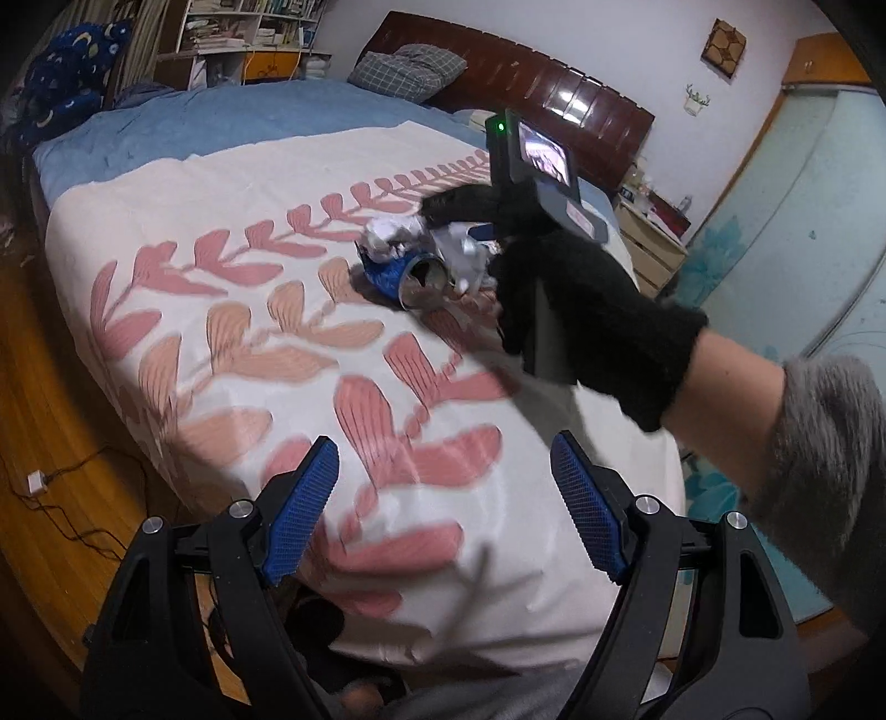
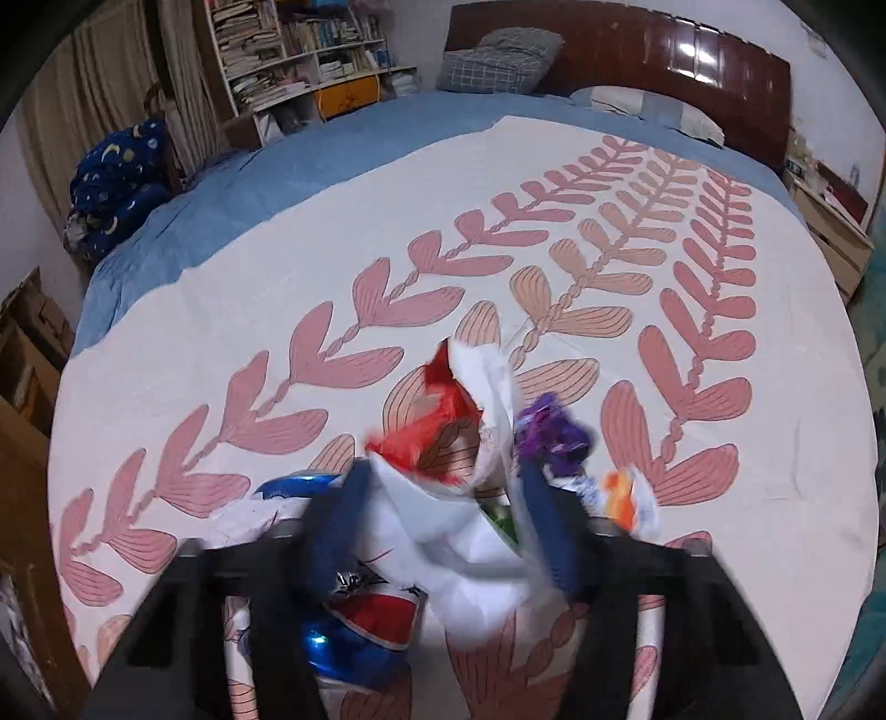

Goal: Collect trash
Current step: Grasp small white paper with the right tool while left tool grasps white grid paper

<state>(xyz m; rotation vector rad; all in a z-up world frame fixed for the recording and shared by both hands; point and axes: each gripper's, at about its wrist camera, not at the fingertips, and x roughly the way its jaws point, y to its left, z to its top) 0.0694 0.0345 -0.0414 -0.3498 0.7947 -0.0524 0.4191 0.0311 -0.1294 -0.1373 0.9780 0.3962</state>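
A crushed blue soda can (image 1: 407, 276) lies on the leaf-patterned bedspread (image 1: 221, 310) among crumpled white paper (image 1: 390, 235). My right gripper (image 1: 476, 249), held in a black-gloved hand, sits right at this pile. In the right wrist view my right gripper (image 2: 443, 515) is closed on a bundle of white and red wrappers (image 2: 465, 443); the blue can (image 2: 360, 631) lies below it, with a purple scrap (image 2: 554, 432) and an orange scrap (image 2: 623, 493) beside it. My left gripper (image 1: 443, 509) is open and empty above the bed's near edge.
The bed has a blue sheet (image 2: 277, 177), a checked pillow (image 2: 498, 61) and a dark wooden headboard (image 2: 664, 50). Bookshelves (image 2: 299, 55) stand at the far left. A nightstand (image 1: 653, 243) and wardrobe (image 1: 786, 221) are on the right. Cables (image 1: 55, 487) lie on the wooden floor.
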